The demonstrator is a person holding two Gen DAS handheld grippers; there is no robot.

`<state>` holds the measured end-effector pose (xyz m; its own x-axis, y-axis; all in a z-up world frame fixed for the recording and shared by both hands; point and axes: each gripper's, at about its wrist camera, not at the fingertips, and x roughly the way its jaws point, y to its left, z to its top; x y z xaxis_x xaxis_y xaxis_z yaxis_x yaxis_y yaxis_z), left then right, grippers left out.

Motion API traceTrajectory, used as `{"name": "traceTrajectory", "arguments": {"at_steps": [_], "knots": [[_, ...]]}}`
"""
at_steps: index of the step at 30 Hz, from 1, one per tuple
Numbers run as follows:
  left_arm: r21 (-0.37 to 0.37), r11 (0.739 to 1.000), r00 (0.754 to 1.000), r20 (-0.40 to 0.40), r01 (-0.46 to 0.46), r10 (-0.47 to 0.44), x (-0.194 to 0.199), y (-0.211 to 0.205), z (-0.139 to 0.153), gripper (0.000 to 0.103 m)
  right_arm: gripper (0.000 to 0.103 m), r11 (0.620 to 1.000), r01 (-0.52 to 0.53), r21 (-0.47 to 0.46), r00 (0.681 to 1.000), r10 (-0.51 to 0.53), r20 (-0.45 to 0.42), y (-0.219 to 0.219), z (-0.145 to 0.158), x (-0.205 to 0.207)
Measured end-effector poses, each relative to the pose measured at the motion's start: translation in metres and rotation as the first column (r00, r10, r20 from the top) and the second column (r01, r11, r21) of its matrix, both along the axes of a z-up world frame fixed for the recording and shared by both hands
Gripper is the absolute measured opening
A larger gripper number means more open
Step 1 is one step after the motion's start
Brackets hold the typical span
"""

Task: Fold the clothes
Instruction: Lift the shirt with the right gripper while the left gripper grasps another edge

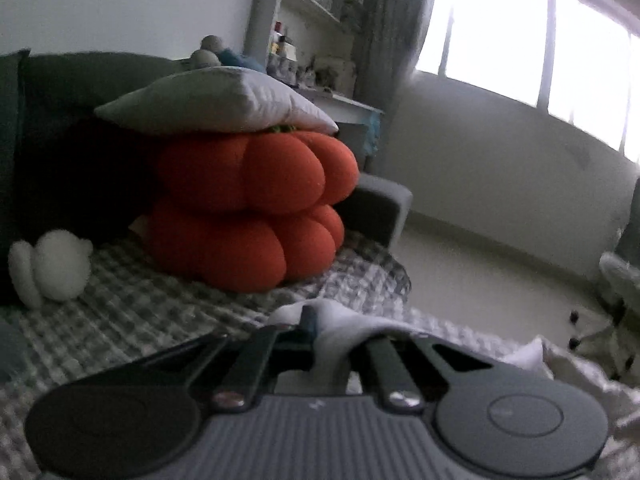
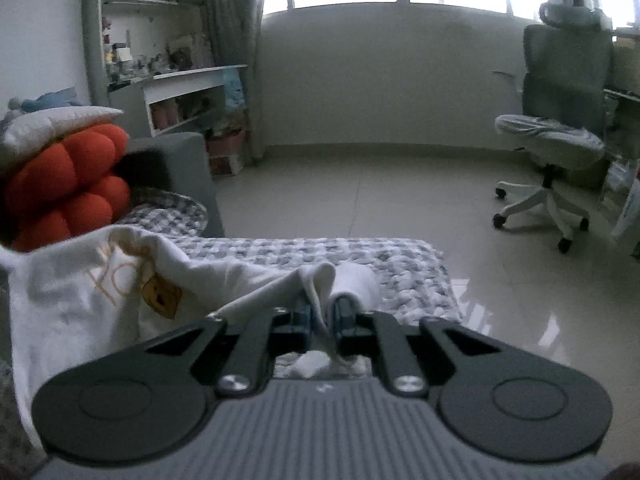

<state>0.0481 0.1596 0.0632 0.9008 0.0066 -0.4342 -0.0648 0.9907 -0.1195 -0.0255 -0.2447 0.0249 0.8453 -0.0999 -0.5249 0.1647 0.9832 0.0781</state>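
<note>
My landmark is the stack of red cushions [image 1: 256, 204] on the checked blanket [image 1: 132, 312]. To the left of the red cushions I see a small white fluffy toy [image 1: 50, 266] lying on the blanket. A white pillow [image 1: 216, 100] sits right on top of the red cushions.

In front of the red cushions, nearer to me, my left tool [image 1: 320, 330] is clenched on a bunched bit of the white shirt [image 1: 344, 332] — the cloth spills over its tips.

In the right wrist view the red cushions are at the far left. The white shirt hangs just in front of them, with orange letters and a little yellow picture [image 2: 162, 294] on it. To the right of the red cushions my right tool [image 2: 322, 312] grips a fold of the same shirt between its blue pads [image 2: 344, 314] — the cloth is pinched tight and lifted off the blanket. Far off to the right of the red cushions, across the shiny floor [image 2: 360, 200], stands a grey office chair [image 2: 556, 120].
</note>
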Motion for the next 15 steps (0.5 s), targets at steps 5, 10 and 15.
{"name": "traceTrajectory", "arguments": {"at_steps": [5,10,15], "knots": [[-0.018,0.999,0.993,-0.115,0.037,-0.039,-0.004,-0.007,-0.030,0.004,0.013,0.999,-0.040,0.020,0.992,0.042,-0.120,0.019,-0.028,0.013],[-0.029,0.999,0.984,-0.173,0.041,-0.045,-0.011,-0.010,-0.042,0.008,0.018,0.999,-0.023,0.041,0.987,0.029,-0.160,0.019,-0.026,0.021],[-0.062,0.997,0.977,-0.208,0.036,-0.049,-0.016,-0.013,-0.045,0.022,0.022,1.000,-0.014,0.027,0.986,0.018,-0.167,0.019,-0.026,0.014]]}}
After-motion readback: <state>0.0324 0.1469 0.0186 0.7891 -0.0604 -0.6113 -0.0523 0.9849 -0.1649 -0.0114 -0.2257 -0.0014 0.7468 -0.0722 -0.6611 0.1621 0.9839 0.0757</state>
